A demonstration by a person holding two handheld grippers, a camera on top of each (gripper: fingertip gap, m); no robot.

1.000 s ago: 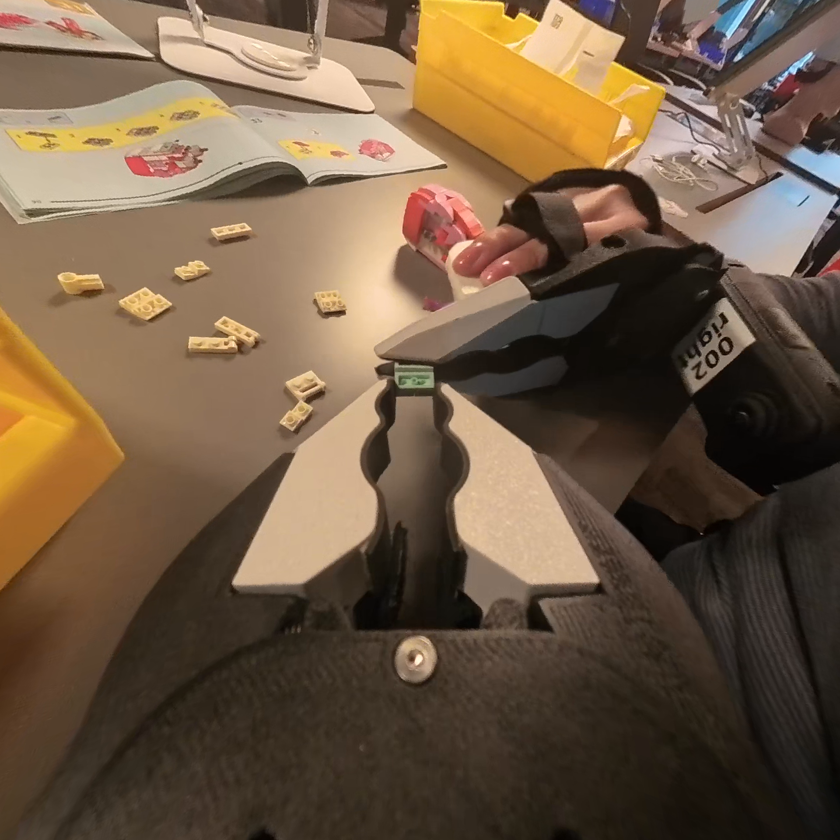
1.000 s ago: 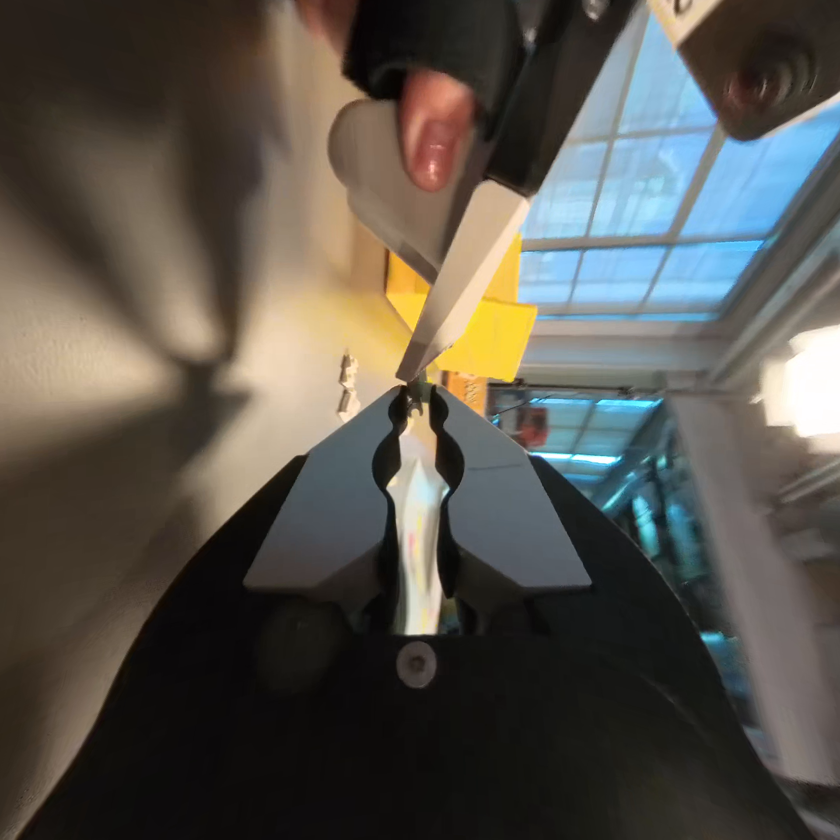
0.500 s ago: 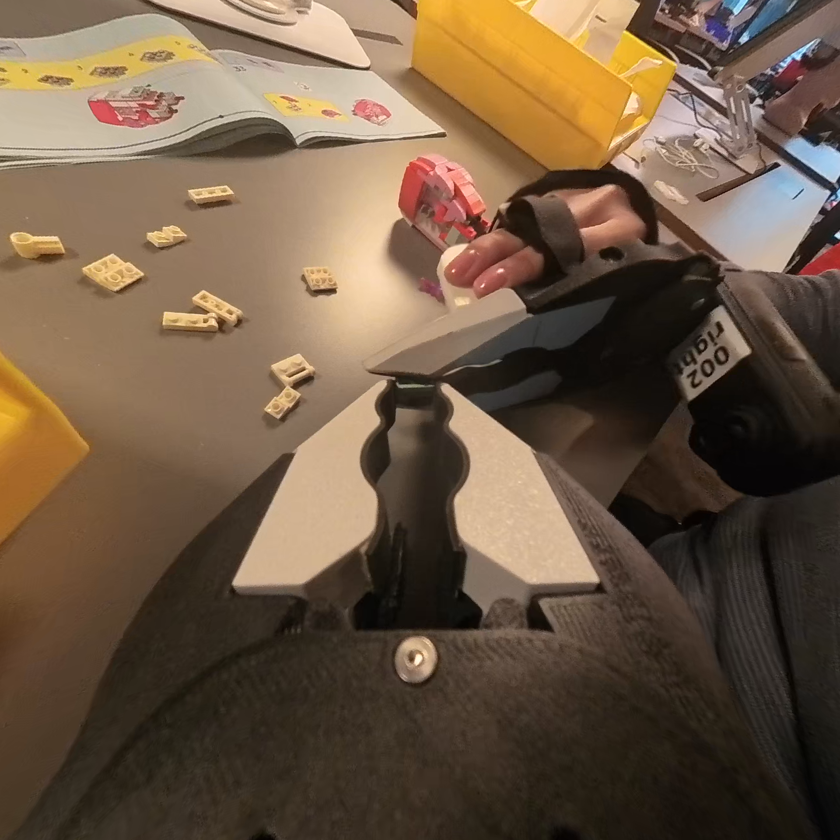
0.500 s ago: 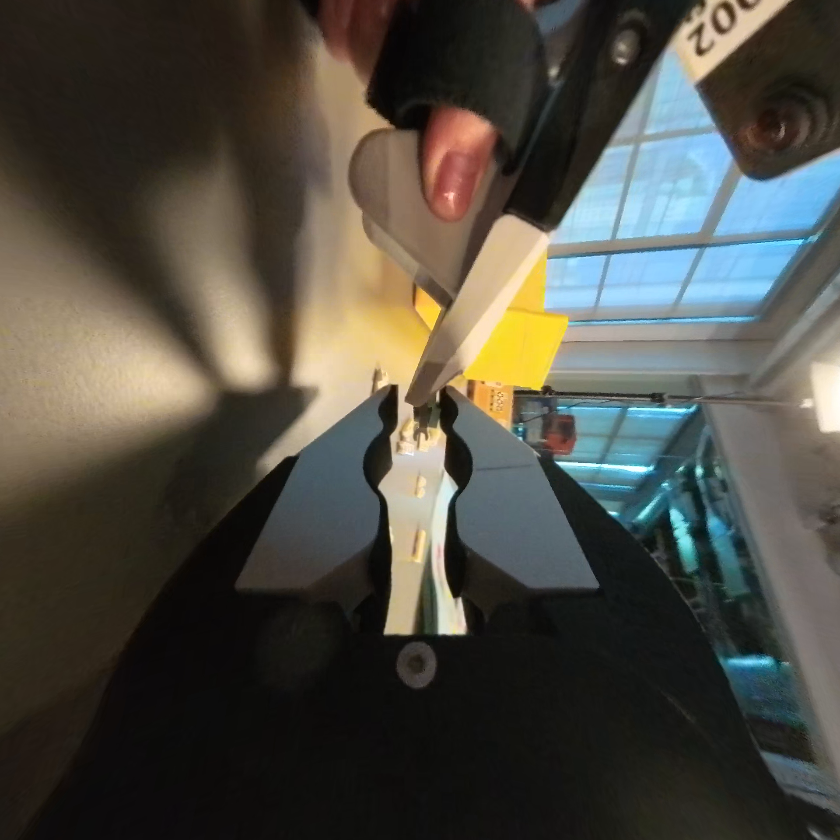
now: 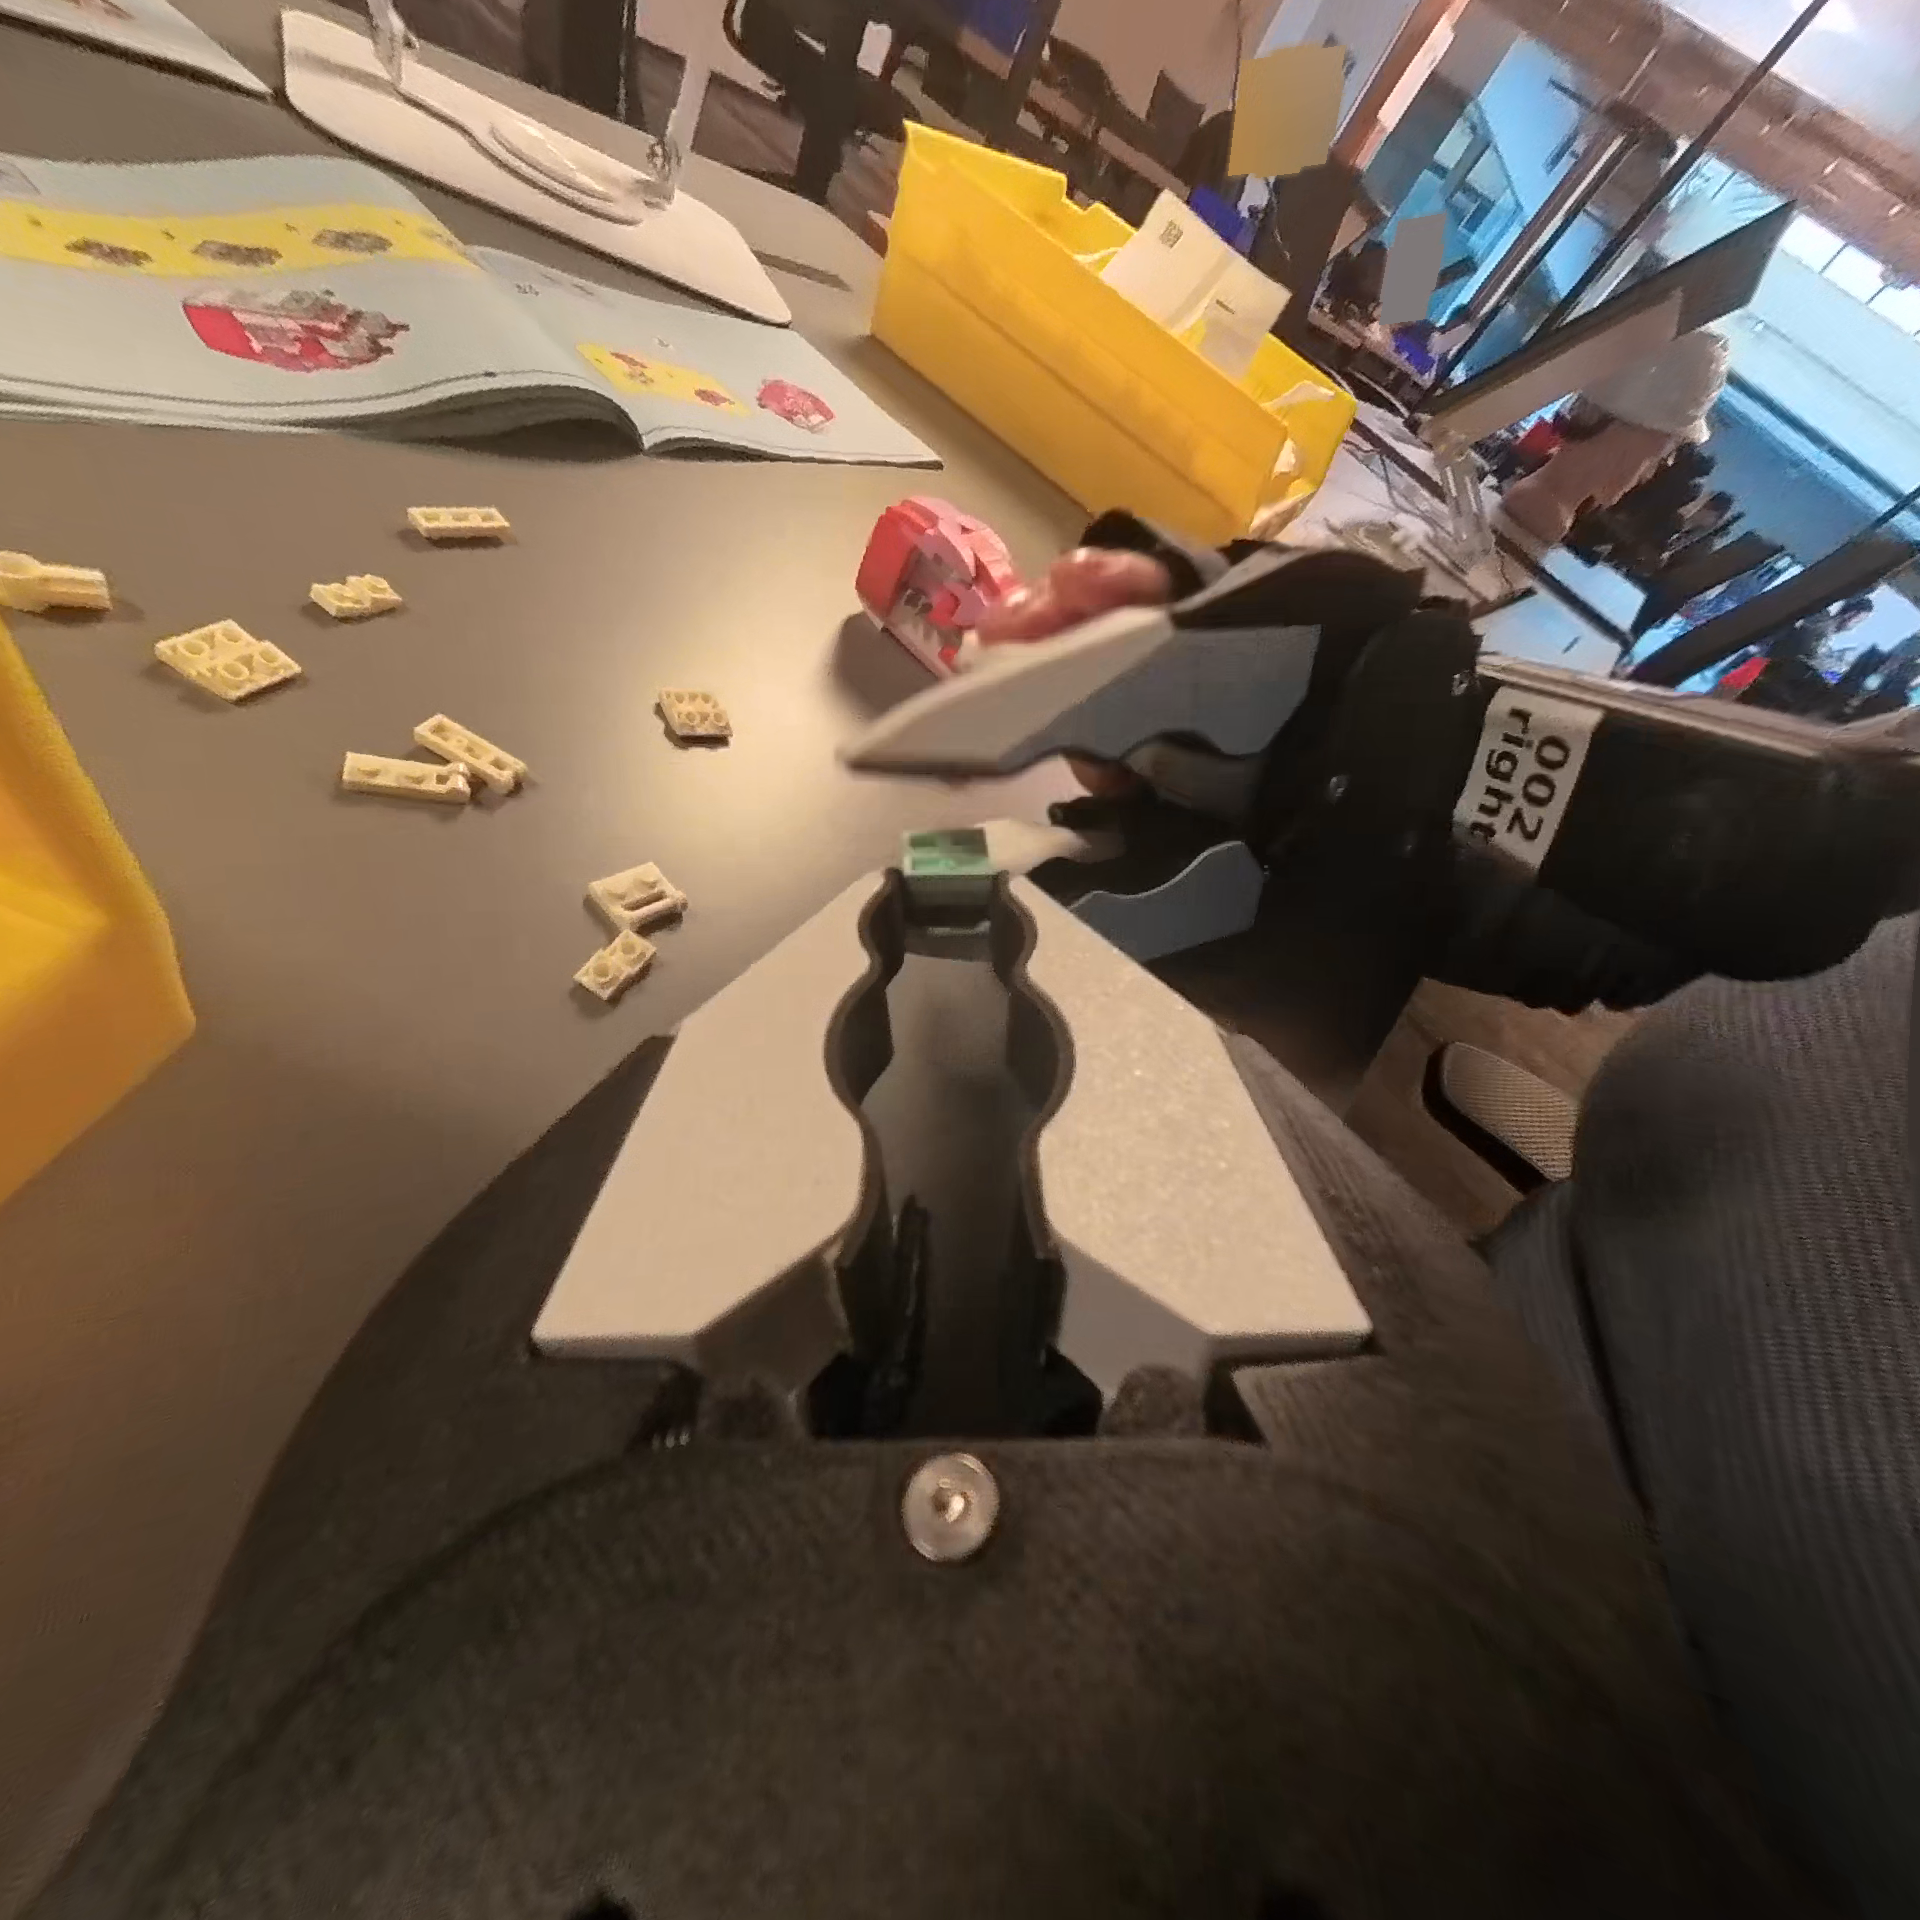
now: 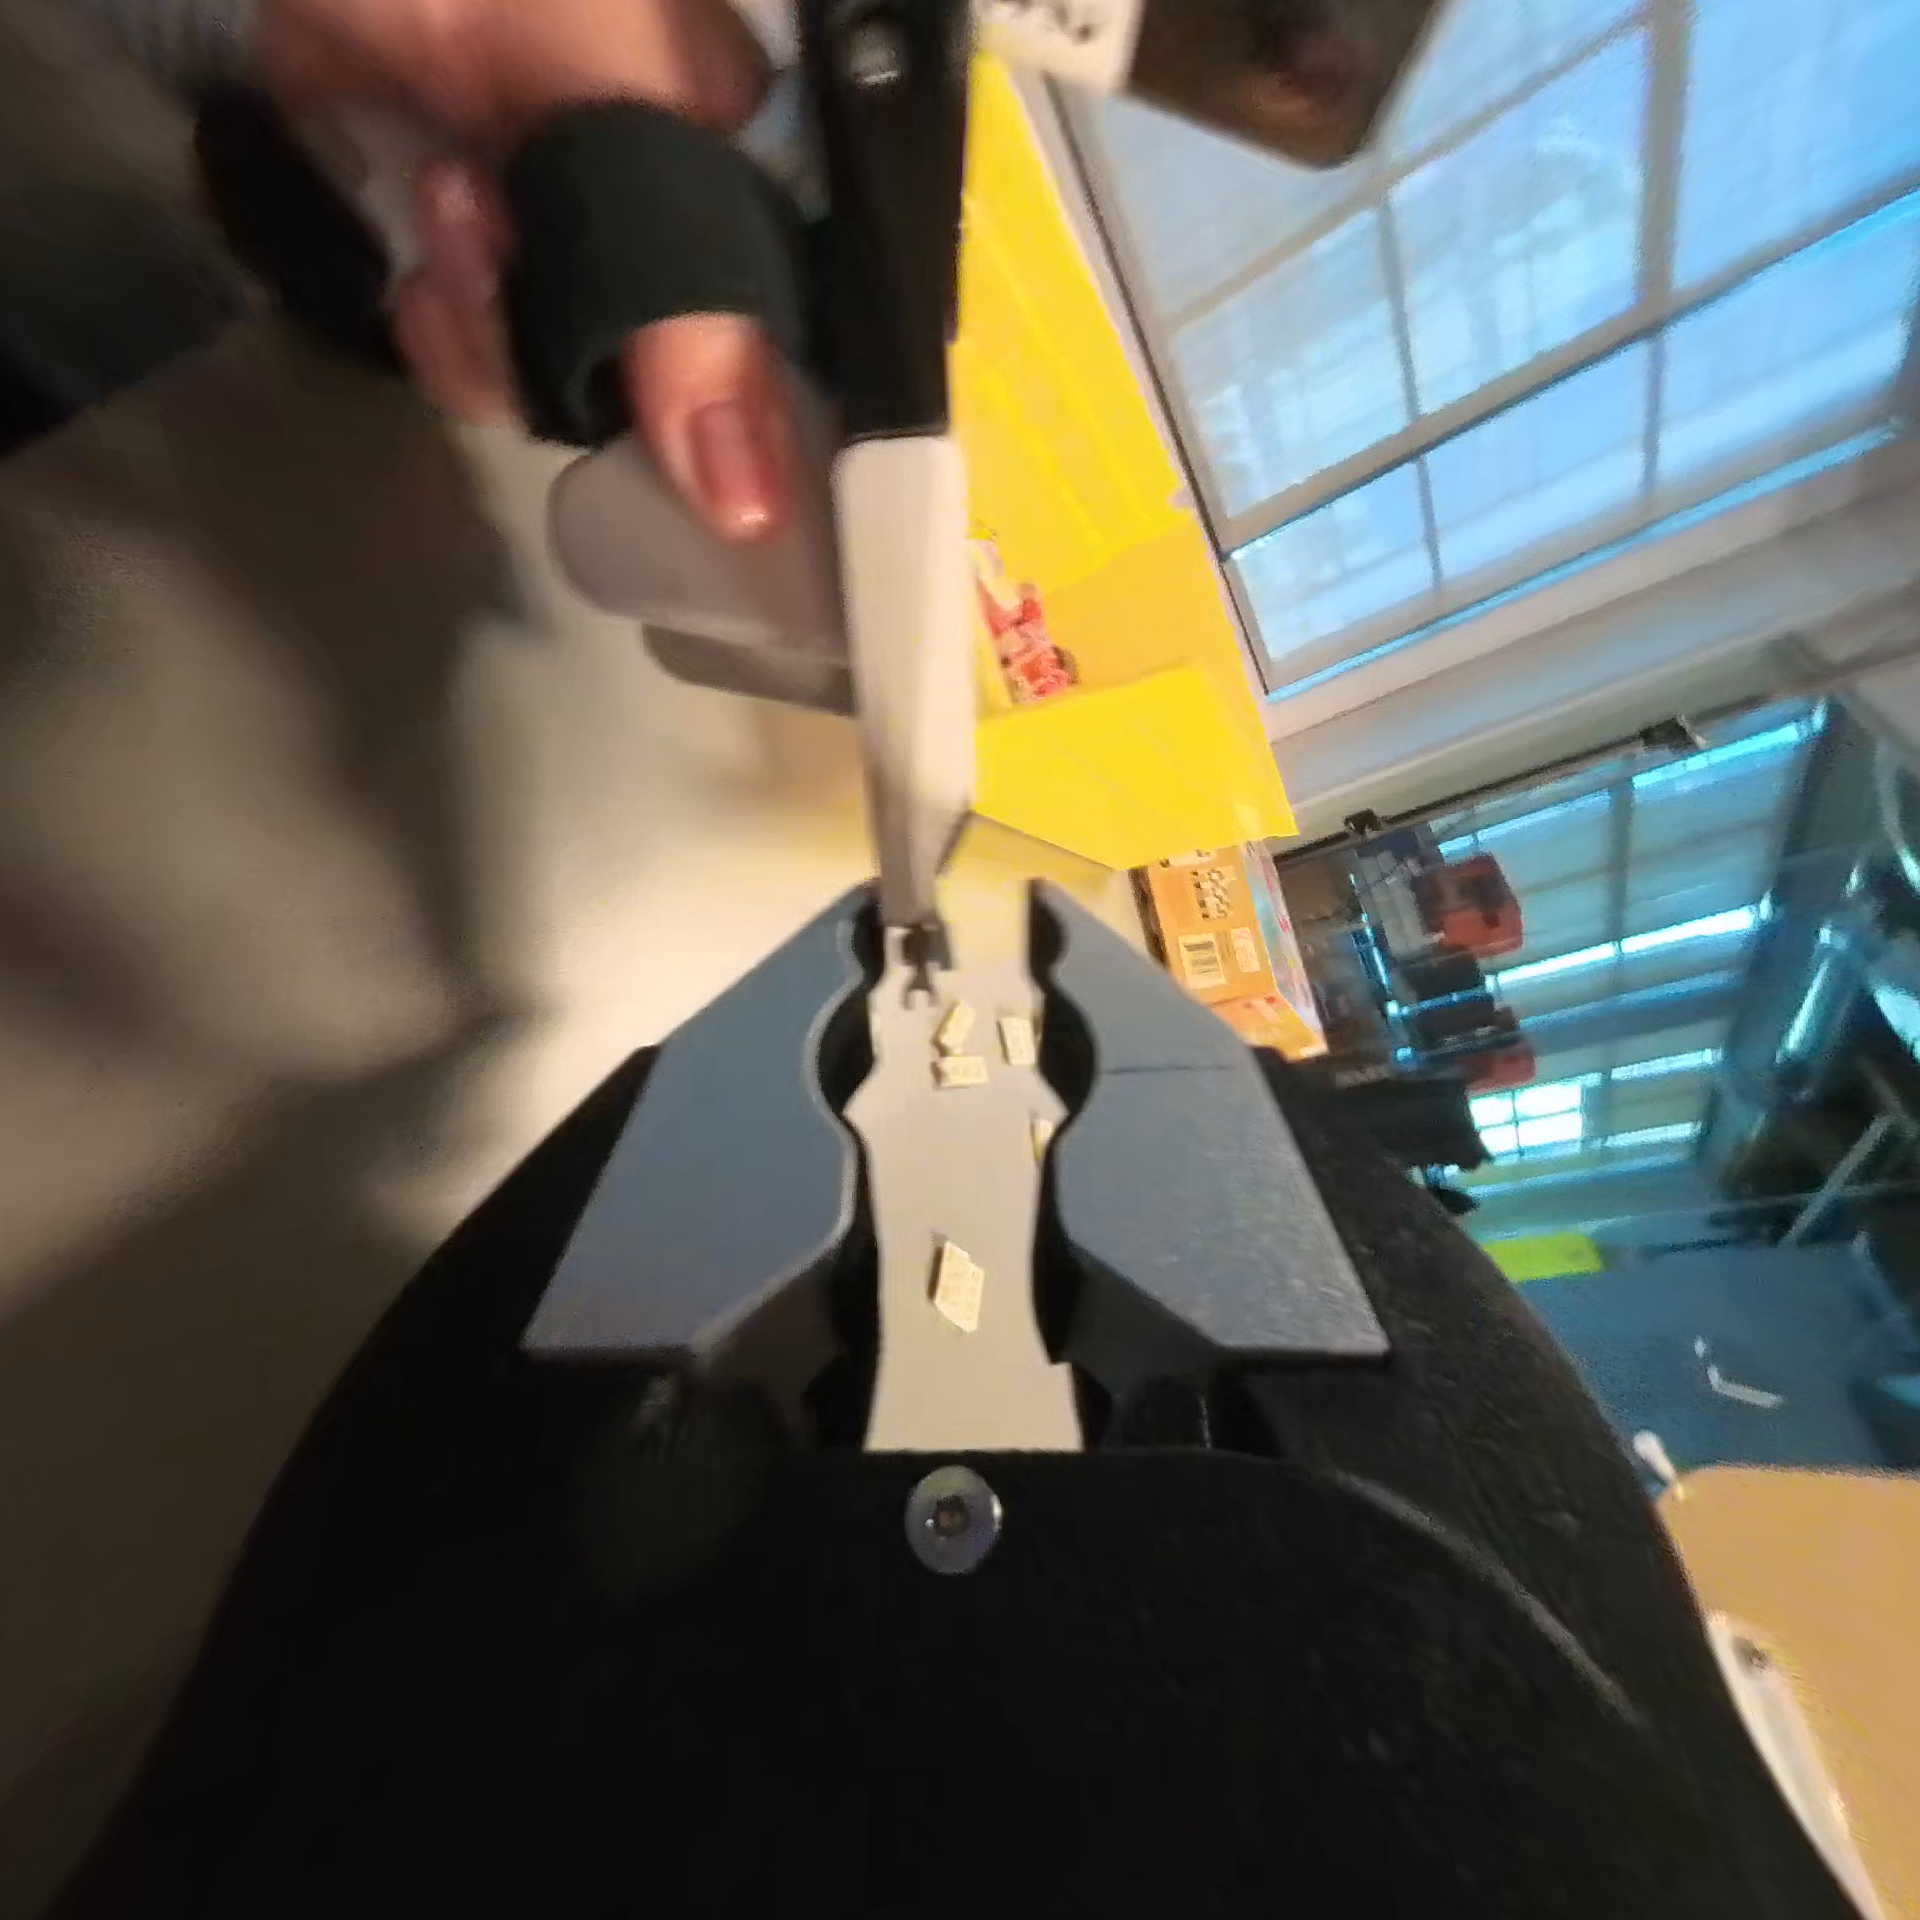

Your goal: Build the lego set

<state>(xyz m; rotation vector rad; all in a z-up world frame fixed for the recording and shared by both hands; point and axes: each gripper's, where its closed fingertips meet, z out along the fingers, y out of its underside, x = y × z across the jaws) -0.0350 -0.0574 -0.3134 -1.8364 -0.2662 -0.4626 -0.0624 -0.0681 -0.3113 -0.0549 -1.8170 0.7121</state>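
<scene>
Dark counter (image 5: 312,1018) carries scattered cream plates (image 5: 434,764), an open booklet (image 5: 312,343), a yellow bin (image 5: 1060,343) and a red-pink model (image 5: 930,597). Left gripper (image 5: 948,883) has its jaws closed on a small green brick (image 5: 945,857), both tips pressing its sides. Right gripper (image 6: 951,920) comes in from the right with jaws open and empty, one finger (image 5: 997,717) above the brick and the other beside it.

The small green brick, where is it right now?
In the left wrist view the green brick sits pinched at the tips of the left gripper, above the dark table, just beneath the open right gripper.
</scene>
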